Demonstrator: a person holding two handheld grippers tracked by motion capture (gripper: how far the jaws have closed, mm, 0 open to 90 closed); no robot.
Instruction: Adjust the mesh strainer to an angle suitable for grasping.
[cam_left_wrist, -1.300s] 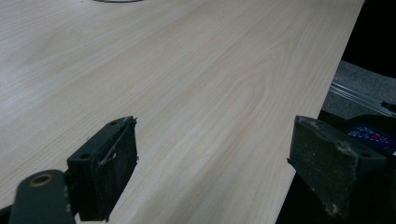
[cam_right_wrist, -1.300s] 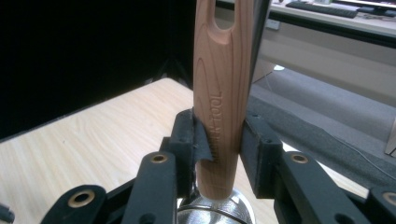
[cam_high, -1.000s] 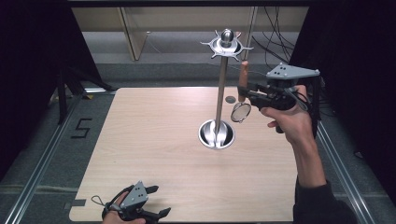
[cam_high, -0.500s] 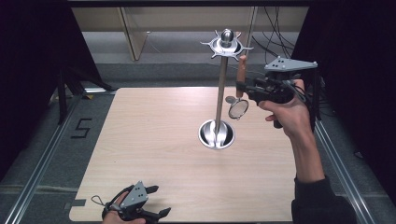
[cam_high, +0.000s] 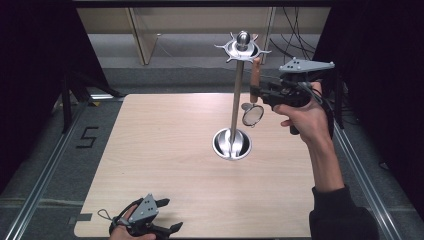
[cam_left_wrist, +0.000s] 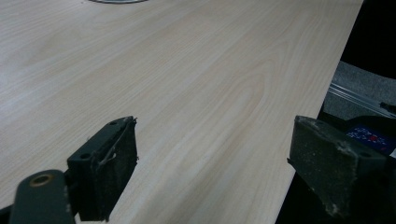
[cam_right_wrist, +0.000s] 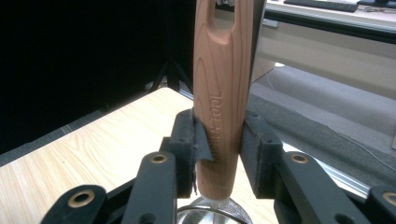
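A dim workspace walled in by black curtains

A pale wooden table (cam_high: 165, 165) filled the middle of the high view on a grey carpeted floor (cam_high: 45, 150), where a black marking like a "5" (cam_high: 86, 137) lay at left centre. Metal rails (cam_high: 30, 200) ran along the lower left and right edges. Black curtains (cam_high: 30, 60) closed both sides. A light wooden desk (cam_high: 150, 30) stood at the upper centre, with cables (cam_high: 295, 30) hanging at the upper right.
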